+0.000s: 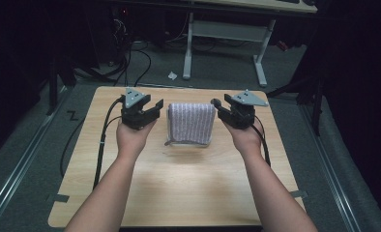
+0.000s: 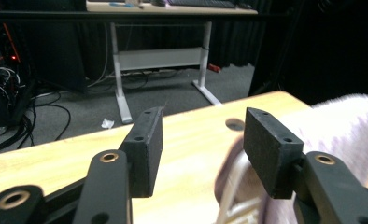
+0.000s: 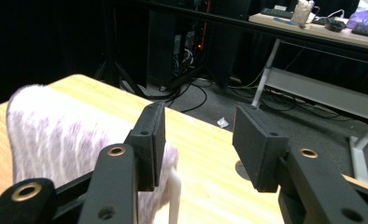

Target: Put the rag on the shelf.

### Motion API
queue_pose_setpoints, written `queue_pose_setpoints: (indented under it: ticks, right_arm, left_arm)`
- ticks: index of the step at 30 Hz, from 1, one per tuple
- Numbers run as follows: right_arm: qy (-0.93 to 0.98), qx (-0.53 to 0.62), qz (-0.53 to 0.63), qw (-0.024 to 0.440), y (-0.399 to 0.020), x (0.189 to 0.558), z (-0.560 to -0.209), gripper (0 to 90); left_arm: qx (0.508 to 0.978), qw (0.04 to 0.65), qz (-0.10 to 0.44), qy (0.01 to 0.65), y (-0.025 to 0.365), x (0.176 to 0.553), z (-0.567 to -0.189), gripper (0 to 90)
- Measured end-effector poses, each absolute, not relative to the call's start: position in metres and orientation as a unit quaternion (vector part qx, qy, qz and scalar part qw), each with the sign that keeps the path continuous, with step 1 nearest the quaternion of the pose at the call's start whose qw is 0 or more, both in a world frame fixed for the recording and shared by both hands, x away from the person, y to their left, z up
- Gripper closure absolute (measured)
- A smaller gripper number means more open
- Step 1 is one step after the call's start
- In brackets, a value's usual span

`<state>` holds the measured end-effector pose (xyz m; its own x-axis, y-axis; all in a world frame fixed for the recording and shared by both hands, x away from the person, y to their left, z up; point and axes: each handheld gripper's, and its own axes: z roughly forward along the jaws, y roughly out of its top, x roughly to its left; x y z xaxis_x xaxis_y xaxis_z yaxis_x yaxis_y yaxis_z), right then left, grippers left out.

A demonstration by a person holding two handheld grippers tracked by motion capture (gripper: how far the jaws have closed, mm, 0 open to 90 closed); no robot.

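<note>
My left gripper's (image 2: 198, 149) cam cuts the towel (image 2: 341, 135) off at right & bottom edges; my right-hand pad (image 2: 271, 151) hides part of it, and the pale rack (image 2: 233, 186) under it is blurred. From my right gripper (image 3: 196, 144), left pad (image 3: 149, 144) covers the towel's near corner, white rack leg (image 3: 174, 196) smeared. From above, what's under the towel: can't tell.

Towel-draped rack (image 1: 190, 123) on wooden table (image 1: 179, 188)

2 black grippers (image 1: 155, 107), grey plates, black cables; arms bare.
</note>
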<state>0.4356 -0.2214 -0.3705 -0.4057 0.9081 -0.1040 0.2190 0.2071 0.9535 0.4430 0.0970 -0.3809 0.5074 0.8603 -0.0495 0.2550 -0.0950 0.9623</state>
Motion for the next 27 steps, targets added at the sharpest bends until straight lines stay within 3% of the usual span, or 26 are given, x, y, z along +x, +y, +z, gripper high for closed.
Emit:
queue_pose_setpoints:
  ticks: [6, 14, 27]
  right_arm:
    - [0.691, 0.407, 0.477, 0.358, -0.229, 0.418, -0.381, 59.0]
    - [0.716, 0.397, 0.461, 0.343, -0.23, 0.393, -0.41, 59.6]
    - [0.745, 0.403, 0.438, 0.3, -0.229, 0.353, -0.484, 52.0]
  left_arm:
    - [0.694, 0.53, 0.275, 0.402, 0.105, 0.42, -0.395, 49.0]
    - [0.732, 0.501, 0.231, 0.401, 0.108, 0.394, -0.443, 47.7]
    - [0.776, 0.461, 0.191, 0.385, 0.105, 0.338, -0.514, 45.2]
